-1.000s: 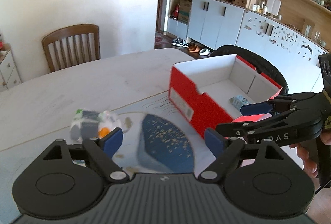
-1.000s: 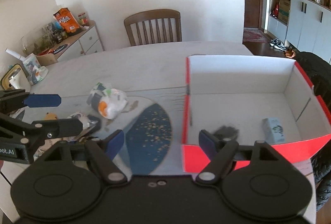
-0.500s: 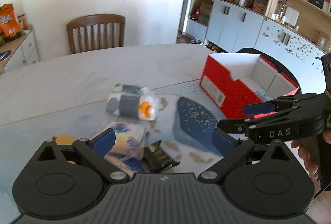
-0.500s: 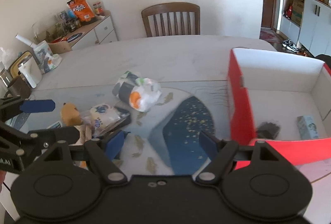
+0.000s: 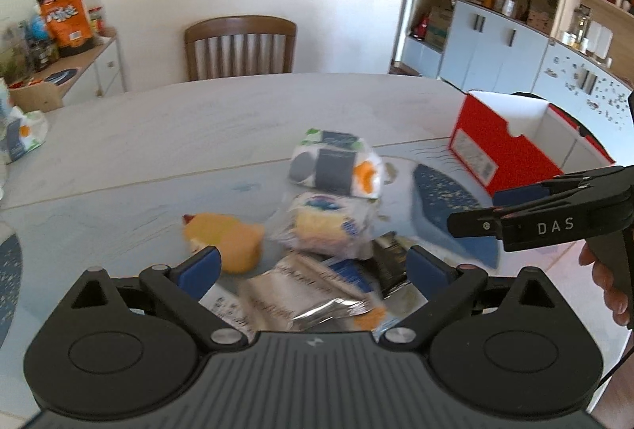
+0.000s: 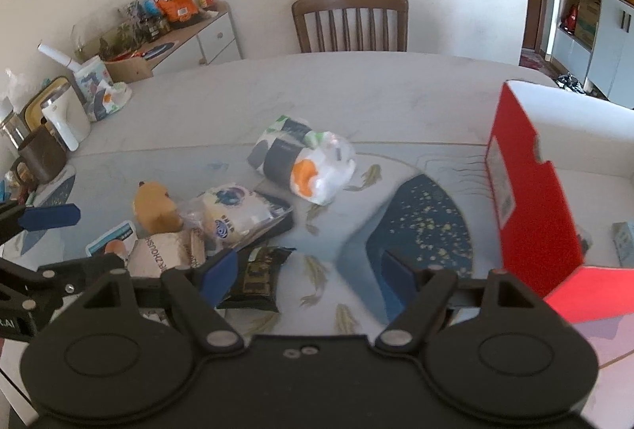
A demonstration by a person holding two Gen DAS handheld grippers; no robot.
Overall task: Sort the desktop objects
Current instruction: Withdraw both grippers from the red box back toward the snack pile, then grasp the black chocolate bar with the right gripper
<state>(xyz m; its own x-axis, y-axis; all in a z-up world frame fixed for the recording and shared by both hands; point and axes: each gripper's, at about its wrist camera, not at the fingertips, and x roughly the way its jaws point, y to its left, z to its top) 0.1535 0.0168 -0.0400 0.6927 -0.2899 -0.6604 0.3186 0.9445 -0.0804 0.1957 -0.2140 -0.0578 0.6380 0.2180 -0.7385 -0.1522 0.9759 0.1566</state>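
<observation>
red box (image 6: 531,199), small carton (image 6: 623,245) inside

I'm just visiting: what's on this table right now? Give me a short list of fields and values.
Surface: pale table with a fish-print mat
Container: red cardboard box with white inside, at the right
Pile: white tissue pack with an orange spot, yellow plush toy, clear-wrapped snack bag, dark foil packet
Left gripper: open, empty, over the pile
Right gripper: open, empty
</observation>
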